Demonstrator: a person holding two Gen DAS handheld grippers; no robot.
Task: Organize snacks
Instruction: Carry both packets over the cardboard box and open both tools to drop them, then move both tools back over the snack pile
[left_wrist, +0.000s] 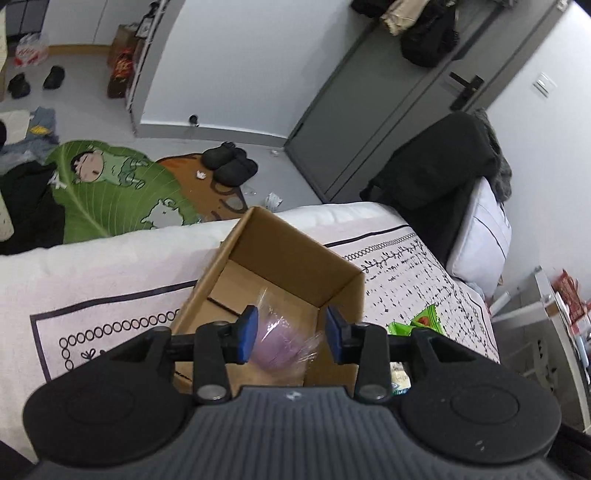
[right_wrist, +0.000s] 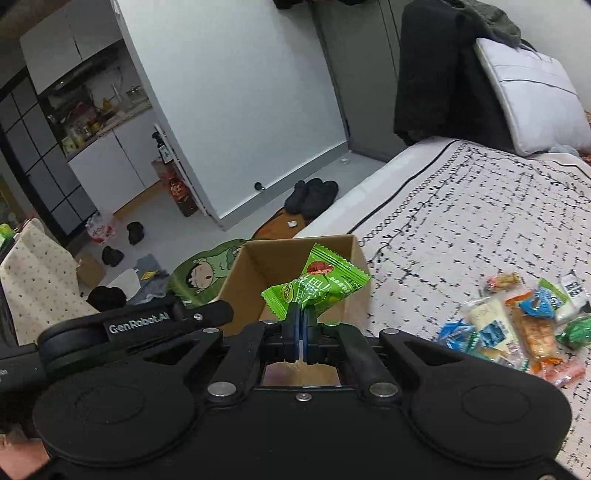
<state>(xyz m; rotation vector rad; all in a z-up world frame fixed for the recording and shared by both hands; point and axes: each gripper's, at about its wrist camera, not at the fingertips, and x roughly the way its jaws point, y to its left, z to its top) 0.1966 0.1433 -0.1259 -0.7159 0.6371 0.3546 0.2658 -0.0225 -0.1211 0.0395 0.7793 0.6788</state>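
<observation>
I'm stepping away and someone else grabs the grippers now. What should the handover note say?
Left gripper: jaws open above the cardboard box, a purple wrapped snack blurred between them, not gripped.
Right gripper: jaws shut on a green snack packet, held over the box.
Done: purple snack is in or entering the box.
Left: drop the green packet in, then clear the snack pile from the bedspread.

Left tongs (left_wrist: 291, 334): blue pads spread wide apart, nothing clamped between them, tilted downward. Right tongs (right_wrist: 303, 325): blue pads pressed together, pinching a green snack packet (right_wrist: 317, 282).
</observation>
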